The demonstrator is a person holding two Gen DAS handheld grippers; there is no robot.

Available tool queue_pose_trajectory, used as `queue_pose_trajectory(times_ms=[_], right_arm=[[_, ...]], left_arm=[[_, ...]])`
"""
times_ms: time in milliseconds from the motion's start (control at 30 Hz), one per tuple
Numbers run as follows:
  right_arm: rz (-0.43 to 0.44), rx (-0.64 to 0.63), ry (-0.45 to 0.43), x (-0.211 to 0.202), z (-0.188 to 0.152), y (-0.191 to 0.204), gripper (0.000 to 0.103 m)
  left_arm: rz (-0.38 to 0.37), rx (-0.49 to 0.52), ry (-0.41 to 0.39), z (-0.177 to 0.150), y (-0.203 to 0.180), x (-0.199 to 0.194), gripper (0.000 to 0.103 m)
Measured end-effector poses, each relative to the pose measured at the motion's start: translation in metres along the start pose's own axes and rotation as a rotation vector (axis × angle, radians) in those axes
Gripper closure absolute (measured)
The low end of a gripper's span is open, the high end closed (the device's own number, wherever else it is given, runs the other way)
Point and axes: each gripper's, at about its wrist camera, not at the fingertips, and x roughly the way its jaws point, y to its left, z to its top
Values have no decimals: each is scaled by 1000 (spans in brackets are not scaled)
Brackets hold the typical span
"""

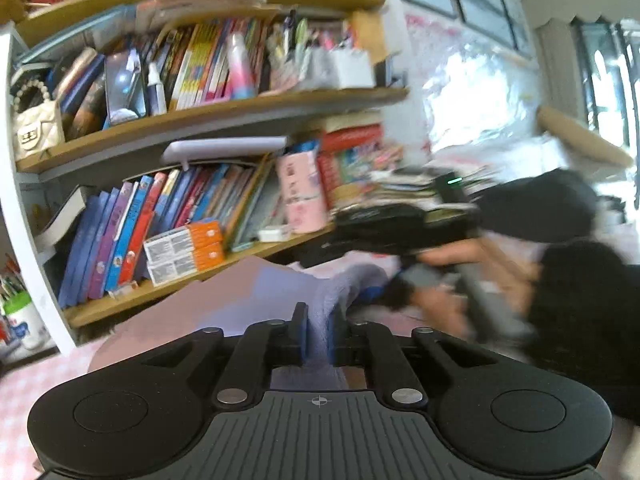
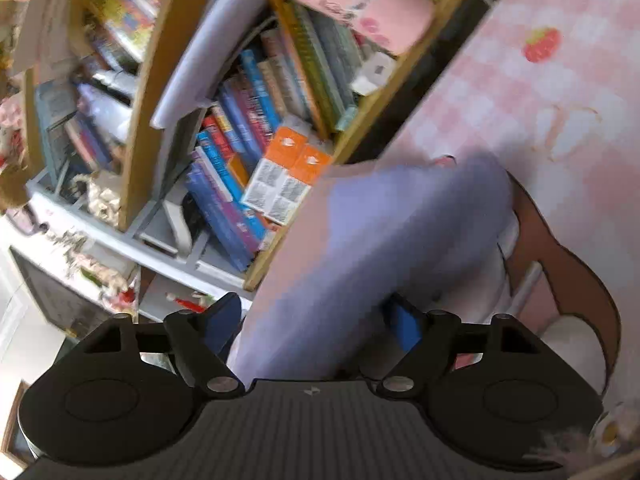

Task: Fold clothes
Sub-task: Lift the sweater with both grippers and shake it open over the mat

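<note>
A lavender-pink garment [image 1: 256,292] rises from the bed in front of me in the left wrist view. My left gripper [image 1: 318,332] is shut on a fold of it, the cloth pinched between the two blue pads. In the right wrist view the same garment [image 2: 380,220] runs as a thick, blurred roll between the fingers of my right gripper [image 2: 311,320]. Those fingers stand wide apart, open, with the right pad [image 2: 404,322] against the cloth. A hand [image 1: 460,256] in a black sleeve holds the right gripper's black body [image 1: 392,228] further right in the left wrist view.
A wooden bookshelf [image 1: 240,112] packed with books and boxes stands close behind the garment. The bed's pink checked sheet [image 2: 520,80] with strawberry prints lies underneath. A window [image 1: 600,80] is at the far right. A white cabinet [image 2: 100,240] stands beside the shelf.
</note>
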Motion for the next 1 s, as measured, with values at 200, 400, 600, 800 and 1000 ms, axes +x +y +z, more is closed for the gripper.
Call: queue_pose_trajectory(times_ms=[200,400,600,800,1000], right_arm=[[42,43,-110,-34,-15,1,91],[207,-84,-254,-101,3,68,91],[160,-318,-170,-53,-11,130,91],[69,-539,-26,22,-37,179,90],[-145,-585,212,131,-84,151,90]], left_arm=[[-74,-113,33,-22,-6,-24,97],[-287,-212,-139,8,10,-49,98],[-400,-274,-615,57,62,-120,98],[-322,-430,-425,4,93,-106,97],[91,-407,-68,-70,114,-95,87]])
